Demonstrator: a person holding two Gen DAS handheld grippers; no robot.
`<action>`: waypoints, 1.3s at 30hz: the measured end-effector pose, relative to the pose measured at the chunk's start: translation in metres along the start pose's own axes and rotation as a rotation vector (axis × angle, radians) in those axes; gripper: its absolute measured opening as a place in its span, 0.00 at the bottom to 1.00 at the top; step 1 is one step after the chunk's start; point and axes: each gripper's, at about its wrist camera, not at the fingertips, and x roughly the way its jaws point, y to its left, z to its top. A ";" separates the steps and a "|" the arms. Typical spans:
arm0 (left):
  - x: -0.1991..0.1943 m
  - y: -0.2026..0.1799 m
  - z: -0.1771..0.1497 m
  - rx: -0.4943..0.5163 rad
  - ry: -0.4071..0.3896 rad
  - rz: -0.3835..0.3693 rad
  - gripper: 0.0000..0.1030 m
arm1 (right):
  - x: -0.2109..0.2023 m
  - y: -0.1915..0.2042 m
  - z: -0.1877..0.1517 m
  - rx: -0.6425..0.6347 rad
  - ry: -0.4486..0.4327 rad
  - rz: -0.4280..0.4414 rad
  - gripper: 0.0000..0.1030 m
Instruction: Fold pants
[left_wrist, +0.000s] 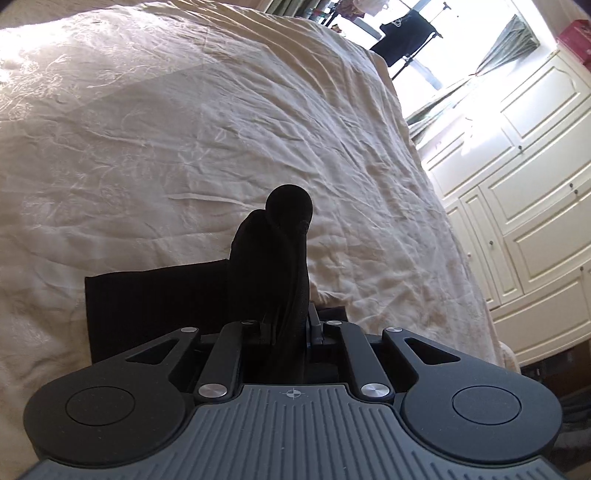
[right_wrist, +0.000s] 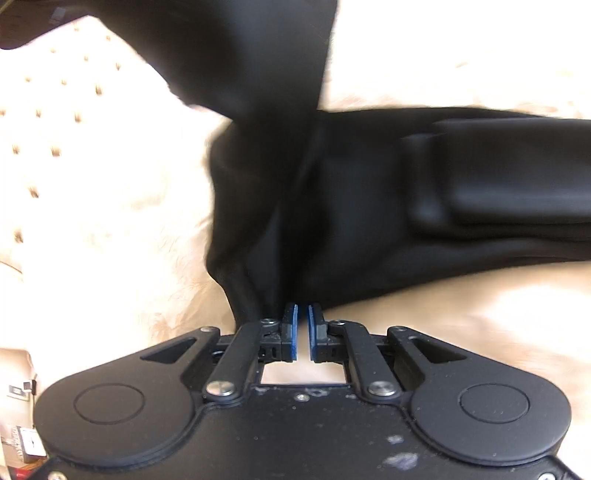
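Observation:
The black pants (right_wrist: 369, 206) lie on a cream bedspread (right_wrist: 96, 206), partly folded, with a thick folded section running off to the right. My right gripper (right_wrist: 302, 321) sits at the near edge of the pants; its blue pads (right_wrist: 292, 325) stand a small gap apart with bedspread showing between them, and the cloth bunches just to their left. My left gripper (left_wrist: 286, 295) is shut on a bunch of black pants fabric (left_wrist: 273, 266) that rises between its fingers and hides them. More black cloth (left_wrist: 155, 302) lies flat to the left on the bedspread (left_wrist: 184, 129).
The wide wrinkled bed fills the left wrist view. Cream wardrobe doors (left_wrist: 524, 206) stand past the bed's right edge. A bright window with a clothes rack (left_wrist: 410, 40) is at the far end. Cluttered items (right_wrist: 22, 435) show at the lower left of the right wrist view.

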 end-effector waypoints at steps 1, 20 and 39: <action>0.014 -0.010 -0.003 0.004 0.010 0.012 0.11 | -0.011 -0.011 -0.001 0.004 -0.010 0.000 0.09; 0.131 -0.134 -0.009 0.254 0.063 0.105 0.29 | -0.118 -0.172 -0.034 0.190 -0.032 -0.099 0.12; 0.082 0.058 -0.060 0.083 0.194 0.534 0.30 | -0.133 -0.209 0.064 0.115 -0.240 -0.299 0.39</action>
